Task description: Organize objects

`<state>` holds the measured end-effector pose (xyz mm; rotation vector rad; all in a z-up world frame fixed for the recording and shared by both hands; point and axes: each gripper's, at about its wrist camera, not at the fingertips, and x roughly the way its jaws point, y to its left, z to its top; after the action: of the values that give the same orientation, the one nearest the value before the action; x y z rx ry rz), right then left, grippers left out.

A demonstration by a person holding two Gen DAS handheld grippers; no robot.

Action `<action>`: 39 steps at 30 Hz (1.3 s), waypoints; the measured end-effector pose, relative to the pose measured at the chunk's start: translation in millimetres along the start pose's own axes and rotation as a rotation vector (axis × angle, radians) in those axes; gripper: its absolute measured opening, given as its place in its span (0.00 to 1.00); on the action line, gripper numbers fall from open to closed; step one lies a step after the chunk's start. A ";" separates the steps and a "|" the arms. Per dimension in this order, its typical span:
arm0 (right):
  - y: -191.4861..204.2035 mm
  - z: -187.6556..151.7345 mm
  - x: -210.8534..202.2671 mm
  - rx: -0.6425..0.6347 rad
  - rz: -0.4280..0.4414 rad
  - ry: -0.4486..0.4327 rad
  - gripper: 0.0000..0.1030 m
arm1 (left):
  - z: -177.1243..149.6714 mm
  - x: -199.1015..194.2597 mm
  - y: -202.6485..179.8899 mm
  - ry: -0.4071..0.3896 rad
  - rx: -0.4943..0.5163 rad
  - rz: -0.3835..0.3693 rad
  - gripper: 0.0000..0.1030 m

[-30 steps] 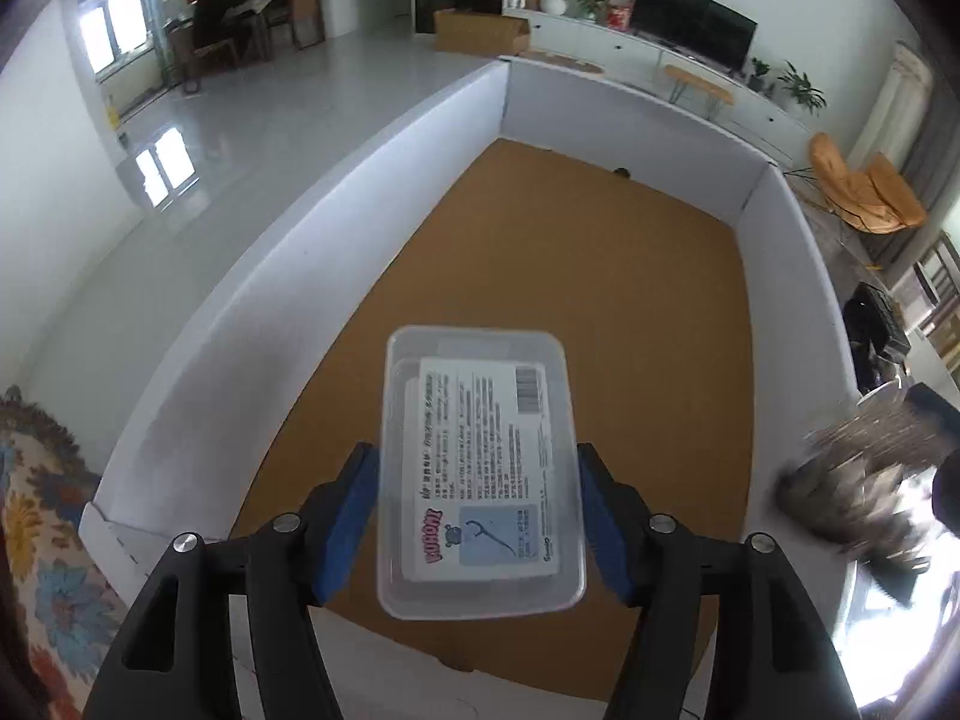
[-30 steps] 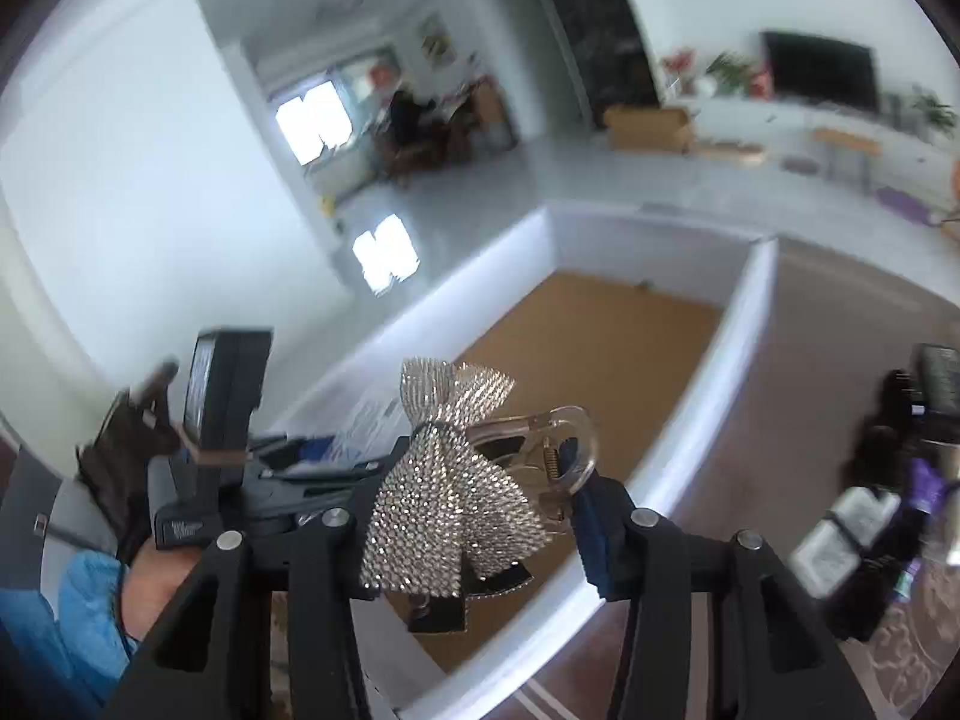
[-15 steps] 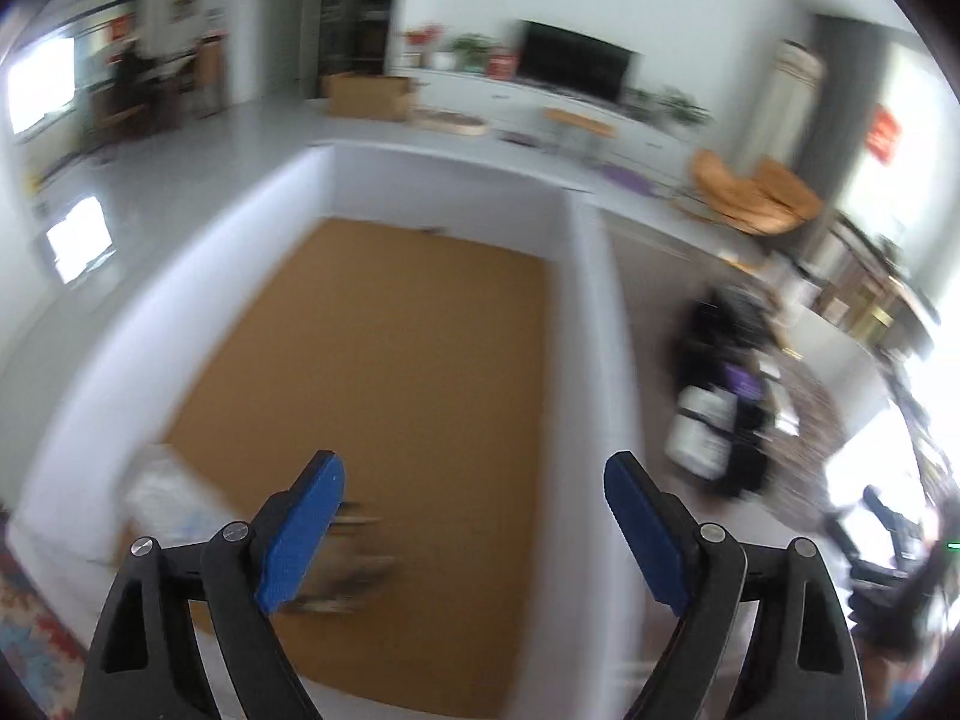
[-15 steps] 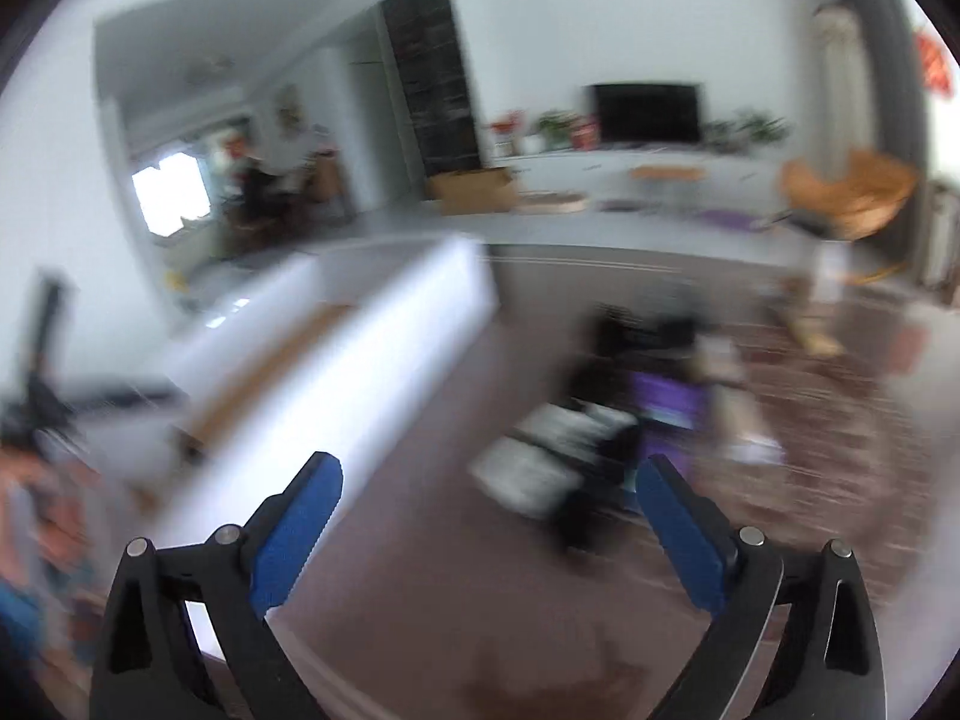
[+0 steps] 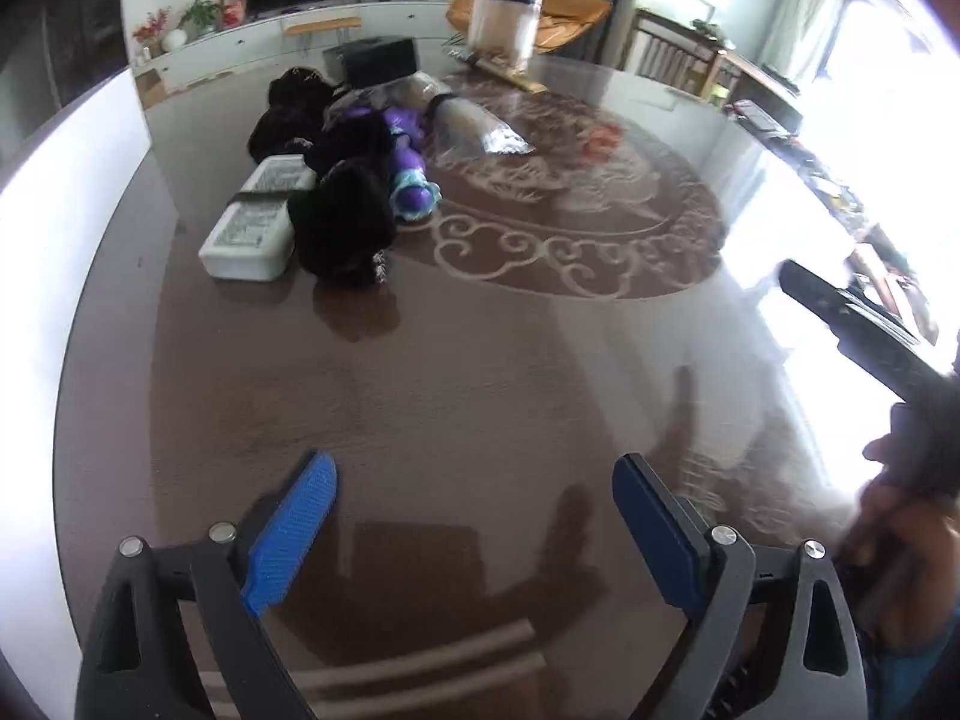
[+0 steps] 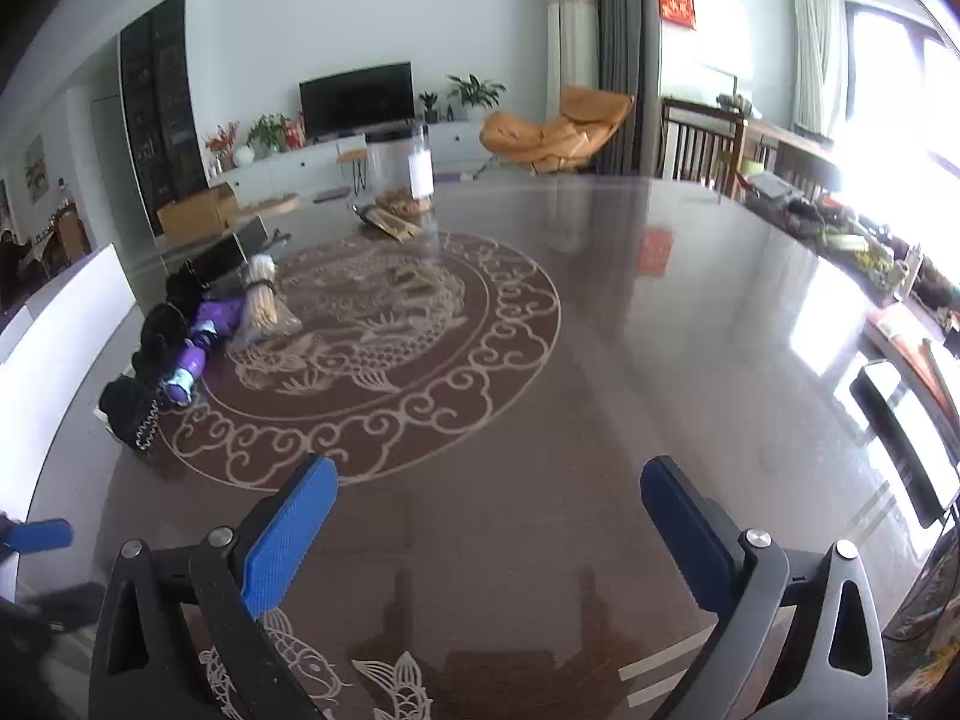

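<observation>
My left gripper (image 5: 474,474) is open and empty above the dark patterned table (image 5: 480,372). My right gripper (image 6: 489,480) is open and empty too. A heap of objects lies far left on the table: a white plastic box (image 5: 258,219), black fuzzy items (image 5: 342,222), a purple toy (image 5: 411,180) and a clear bag (image 5: 474,132). The same heap shows in the right wrist view, with the purple toy (image 6: 201,342), the clear bag (image 6: 264,306) and a black item with a chain (image 6: 129,411).
The white wall of the cardboard bin (image 5: 66,180) stands at the table's left edge, also in the right wrist view (image 6: 54,324). A clear jar (image 5: 503,30) and a black box (image 5: 378,60) stand at the far side. The other hand-held gripper's body (image 5: 864,330) is at right.
Both grippers let go of their loads, the clear box and the rhinestone bow clip, over the bin, opened, and swung right from the bin to face the table.
</observation>
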<state>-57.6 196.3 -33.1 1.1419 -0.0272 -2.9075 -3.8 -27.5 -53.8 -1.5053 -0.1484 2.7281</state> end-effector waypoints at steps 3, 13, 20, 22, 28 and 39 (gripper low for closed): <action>-3.5 -1.2 8.6 -0.007 0.002 0.025 0.99 | 3.3 8.7 -6.4 0.000 0.015 0.091 0.94; -9.3 -18.4 21.2 0.010 0.010 0.112 0.99 | 38.6 34.9 14.1 -0.057 -0.026 0.141 1.00; -5.5 -21.0 26.2 -0.003 0.023 0.140 0.99 | 63.1 52.4 22.2 -0.056 -0.043 0.143 1.00; -3.1 -21.2 28.6 -0.013 0.028 0.154 0.99 | 66.3 54.2 22.7 -0.056 -0.043 0.142 1.00; -3.6 -21.8 33.1 -0.002 0.047 0.178 0.99 | 66.5 54.4 22.5 -0.057 -0.043 0.142 1.00; -1.8 -21.4 38.1 -0.002 0.048 0.200 1.00 | 66.1 54.3 22.4 -0.057 -0.043 0.142 1.00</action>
<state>-71.0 197.0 -74.7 1.4042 -0.0484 -2.7368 -88.0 -50.9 -66.7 -1.5059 -0.1061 2.8979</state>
